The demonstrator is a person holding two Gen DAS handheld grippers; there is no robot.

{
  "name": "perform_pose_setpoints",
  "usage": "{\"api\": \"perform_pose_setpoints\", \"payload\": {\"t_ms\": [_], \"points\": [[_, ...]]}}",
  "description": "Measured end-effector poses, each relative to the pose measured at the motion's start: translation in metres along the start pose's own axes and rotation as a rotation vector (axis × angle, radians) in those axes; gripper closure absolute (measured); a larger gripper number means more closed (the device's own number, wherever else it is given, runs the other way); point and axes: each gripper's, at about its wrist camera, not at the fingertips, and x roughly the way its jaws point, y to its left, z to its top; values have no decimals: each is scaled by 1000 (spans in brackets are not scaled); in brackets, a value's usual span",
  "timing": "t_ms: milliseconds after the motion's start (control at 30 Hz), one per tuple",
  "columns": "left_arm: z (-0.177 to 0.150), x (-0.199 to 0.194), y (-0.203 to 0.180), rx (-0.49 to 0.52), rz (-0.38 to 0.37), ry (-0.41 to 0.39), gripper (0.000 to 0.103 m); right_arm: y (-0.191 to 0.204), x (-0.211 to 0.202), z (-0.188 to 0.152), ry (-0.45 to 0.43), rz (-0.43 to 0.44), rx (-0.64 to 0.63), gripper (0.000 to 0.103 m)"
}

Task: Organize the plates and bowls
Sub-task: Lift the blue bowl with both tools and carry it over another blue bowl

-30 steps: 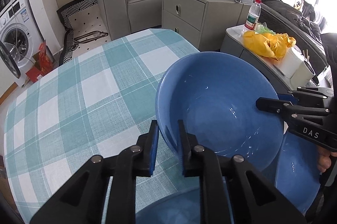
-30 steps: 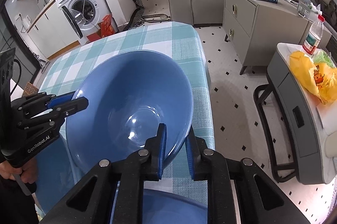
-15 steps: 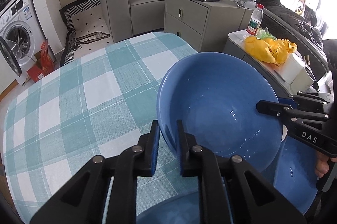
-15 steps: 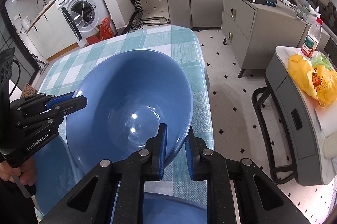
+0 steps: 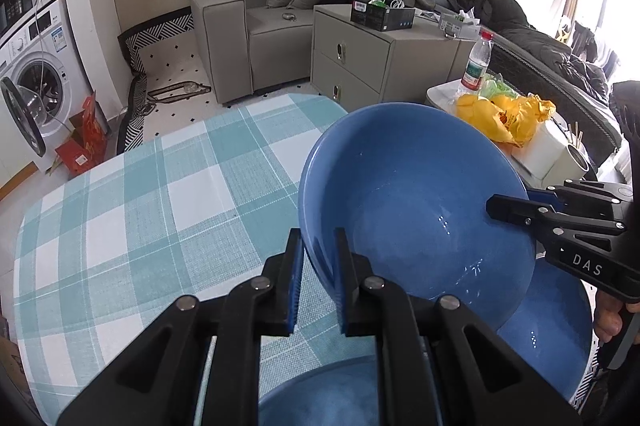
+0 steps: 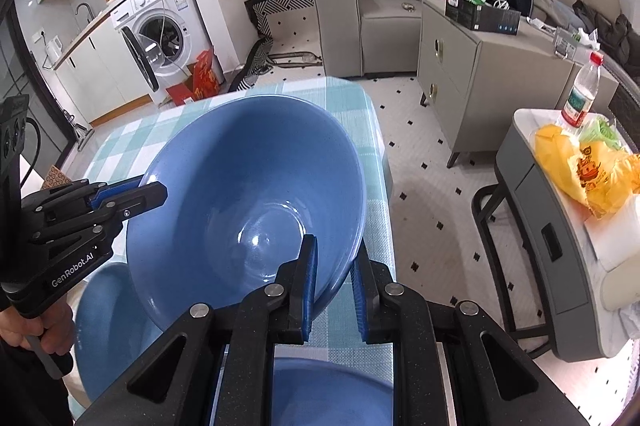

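Left wrist view: left gripper (image 5: pixel 316 278) pinching the near rim of a large glossy blue ceramic bowl (image 5: pixel 412 201), one blue-padded finger outside the wall, one inside. Held tilted above the right edge of the teal-and-white checked tablecloth (image 5: pixel 140 209). Right gripper (image 5: pixel 516 205) clamped across the opposite rim, black body marked DAS. Under the raised bowl, a second blue bowl (image 5: pixel 548 330) near the table's right edge, and a third blue bowl (image 5: pixel 320 398) at the near edge, partly hidden behind the fingers. Beyond the table, a grey two-drawer cabinet (image 5: pixel 360 61) beside a grey sofa.

Right wrist view: right gripper (image 6: pixel 334 282) nipping the same bowl (image 6: pixel 248 193) at its near rim, pads on either side of the wall. Left gripper (image 6: pixel 132 195) gripping the far-left rim. Second bowl (image 6: pixel 104 330) below at left, third (image 6: pixel 328 394) at the bottom, both on the cloth (image 6: pixel 376 226).
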Motion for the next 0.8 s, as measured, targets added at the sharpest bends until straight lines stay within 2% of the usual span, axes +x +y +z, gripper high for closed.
{"api": "perform_pose_setpoints", "payload": {"t_ms": [500,800], "points": [[-1,-63,-12,15,10,-89,92,18,-74,-3,-98,9,-30,87],[-15,-101,-11,6,26,-133,91,36,-112,-11,-141,29,-64,87]]}}
